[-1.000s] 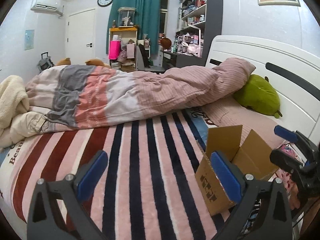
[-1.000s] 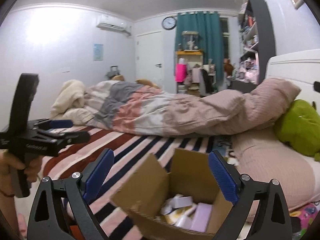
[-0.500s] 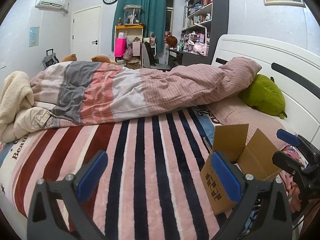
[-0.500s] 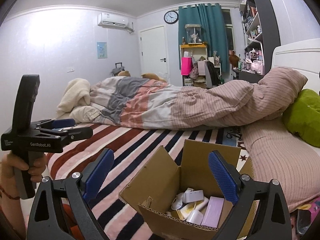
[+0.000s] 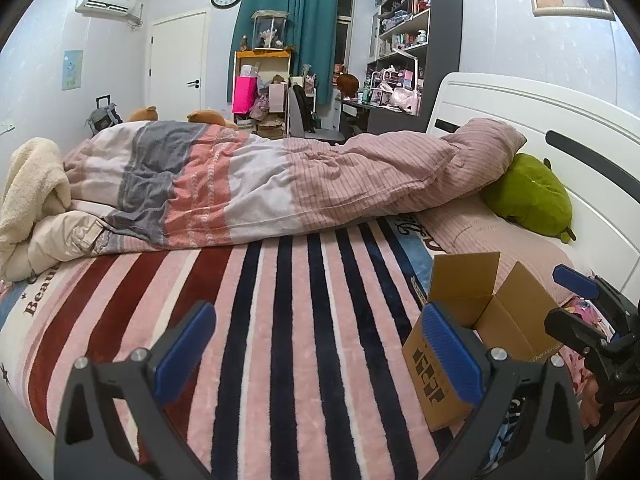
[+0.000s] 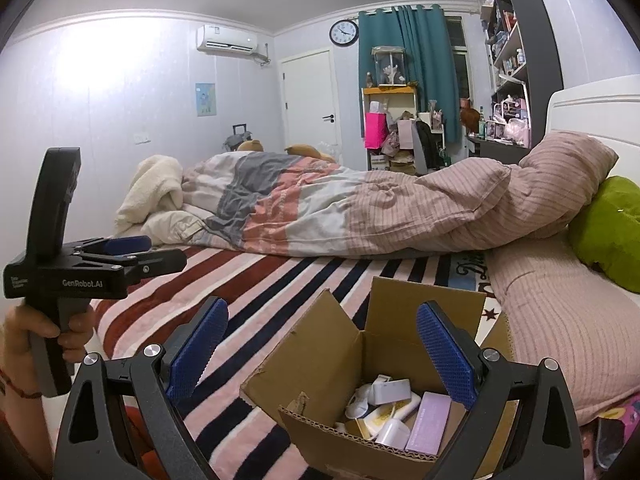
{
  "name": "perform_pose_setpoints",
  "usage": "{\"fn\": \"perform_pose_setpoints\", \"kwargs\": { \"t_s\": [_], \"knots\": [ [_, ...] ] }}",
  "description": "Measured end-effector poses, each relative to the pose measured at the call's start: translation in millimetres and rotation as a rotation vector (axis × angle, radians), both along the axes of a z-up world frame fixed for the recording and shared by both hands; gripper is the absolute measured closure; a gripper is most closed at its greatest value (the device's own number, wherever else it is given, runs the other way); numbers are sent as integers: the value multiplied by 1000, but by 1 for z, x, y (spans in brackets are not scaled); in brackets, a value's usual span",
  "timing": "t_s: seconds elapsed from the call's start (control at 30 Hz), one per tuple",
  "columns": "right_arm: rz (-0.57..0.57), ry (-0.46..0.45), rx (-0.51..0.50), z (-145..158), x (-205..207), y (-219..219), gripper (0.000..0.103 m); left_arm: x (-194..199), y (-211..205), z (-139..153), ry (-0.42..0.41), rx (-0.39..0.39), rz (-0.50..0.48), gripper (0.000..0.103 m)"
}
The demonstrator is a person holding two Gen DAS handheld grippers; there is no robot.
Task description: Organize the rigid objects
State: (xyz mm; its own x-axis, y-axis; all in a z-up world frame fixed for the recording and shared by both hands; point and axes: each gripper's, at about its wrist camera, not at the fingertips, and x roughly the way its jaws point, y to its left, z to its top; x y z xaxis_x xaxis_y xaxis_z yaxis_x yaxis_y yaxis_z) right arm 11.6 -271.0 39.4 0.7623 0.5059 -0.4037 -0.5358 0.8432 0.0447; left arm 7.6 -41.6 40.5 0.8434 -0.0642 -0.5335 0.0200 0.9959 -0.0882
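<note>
Looking down, the right wrist view showed the box's [image 6: 362, 364] contents, a lilac carton [image 6: 429, 422] and white items, hidden from the left view. The box stood on the bed [image 5: 280, 320]. Both grippers, left [image 5: 318, 350] and right [image 6: 322, 350], had fingers spread, empty.

Between the spread fingers of the left gripper [image 5: 320, 354] only flat striped blanket [image 5: 280, 320] is seen, nothing held. Just past its right finger the cardboard box [image 5: 472, 320] stands with flaps raised. Farther ahead the way is blocked by a rumpled duvet [image 5: 280, 184]. Below the wide-apart fingers of the right gripper [image 6: 322, 354] the box mouth [image 6: 360, 368] is uncovered; small items [image 6: 400, 412] crowd its bottom. A pillow [image 6: 560, 328] lies beyond the right finger.
</note>
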Motion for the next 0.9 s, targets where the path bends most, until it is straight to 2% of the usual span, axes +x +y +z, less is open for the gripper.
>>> {"fn": "perform_pose_setpoints", "kwargs": {
  "t_s": [0.9],
  "knots": [
    [-1, 19, 20, -2, 2, -3, 8, -1, 2, 3, 8, 0, 14, 1]
  ]
}}
